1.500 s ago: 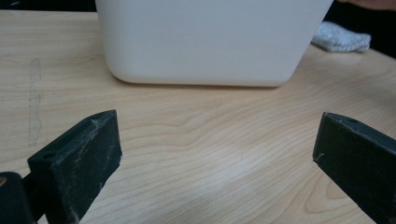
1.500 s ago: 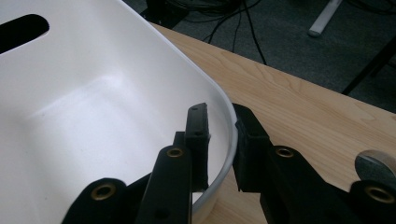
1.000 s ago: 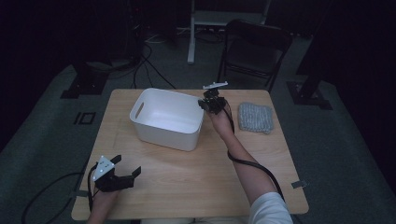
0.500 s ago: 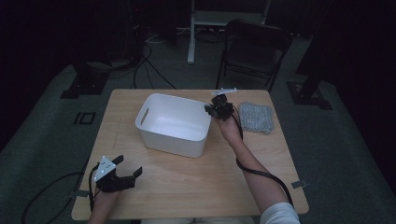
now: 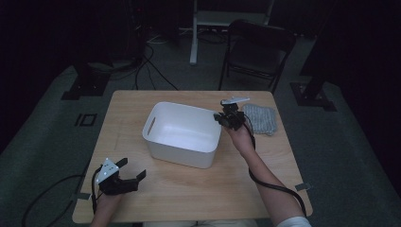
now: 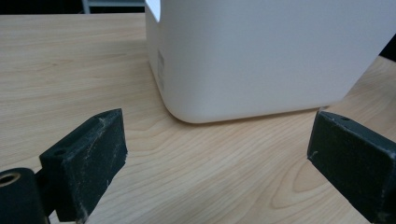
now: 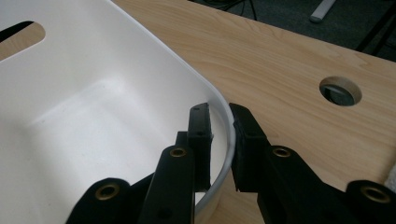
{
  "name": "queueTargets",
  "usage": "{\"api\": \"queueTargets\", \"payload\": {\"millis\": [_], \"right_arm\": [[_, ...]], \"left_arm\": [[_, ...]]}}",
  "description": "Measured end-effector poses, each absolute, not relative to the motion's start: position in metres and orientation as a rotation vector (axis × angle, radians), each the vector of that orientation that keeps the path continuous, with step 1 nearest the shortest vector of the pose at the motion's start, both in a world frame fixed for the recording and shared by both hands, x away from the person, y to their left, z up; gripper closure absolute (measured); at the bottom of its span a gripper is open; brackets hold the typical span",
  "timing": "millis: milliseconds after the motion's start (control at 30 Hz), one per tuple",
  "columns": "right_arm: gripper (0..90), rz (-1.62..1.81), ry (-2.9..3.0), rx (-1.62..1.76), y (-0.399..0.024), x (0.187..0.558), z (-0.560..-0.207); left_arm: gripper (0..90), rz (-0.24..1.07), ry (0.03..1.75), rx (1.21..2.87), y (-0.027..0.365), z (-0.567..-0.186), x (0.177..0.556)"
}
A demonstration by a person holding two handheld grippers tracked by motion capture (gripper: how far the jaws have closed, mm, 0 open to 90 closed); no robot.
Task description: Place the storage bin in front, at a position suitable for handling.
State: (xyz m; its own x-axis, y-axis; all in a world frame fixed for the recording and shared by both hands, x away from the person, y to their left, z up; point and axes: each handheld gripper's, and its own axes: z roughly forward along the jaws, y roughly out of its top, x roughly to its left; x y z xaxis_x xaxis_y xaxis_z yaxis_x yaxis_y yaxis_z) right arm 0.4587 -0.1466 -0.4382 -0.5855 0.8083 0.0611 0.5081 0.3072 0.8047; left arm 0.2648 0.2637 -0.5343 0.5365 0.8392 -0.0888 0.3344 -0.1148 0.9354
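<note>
The white bin (image 5: pixel 182 135), light, stiff and smooth-walled, is set mid-tabletop (image 5: pixel 283 156); its thin rim is pinched by the right gripper (image 7: pixel 219 135). The left gripper (image 5: pixel 120 177) fingers are held wide, empty.

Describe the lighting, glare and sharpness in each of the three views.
High view: dim, dark surroundings, the table lit, the white bin brightest. Left gripper view: even light, the left gripper jaws soft, a thin shadow under the bin. Right gripper view: soft sheen on the bin's floor, the right gripper sharp on the rim.
</note>
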Motion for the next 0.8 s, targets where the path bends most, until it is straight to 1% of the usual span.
{"api": "queueTargets", "payload": {"millis": [800], "right_arm": [[79.7,1.210,2.236,1.146,-0.184,0.414,-0.443]], "left_arm": [[4.7,0.544,0.973,1.719,0.258,-0.533,0.264]]}}
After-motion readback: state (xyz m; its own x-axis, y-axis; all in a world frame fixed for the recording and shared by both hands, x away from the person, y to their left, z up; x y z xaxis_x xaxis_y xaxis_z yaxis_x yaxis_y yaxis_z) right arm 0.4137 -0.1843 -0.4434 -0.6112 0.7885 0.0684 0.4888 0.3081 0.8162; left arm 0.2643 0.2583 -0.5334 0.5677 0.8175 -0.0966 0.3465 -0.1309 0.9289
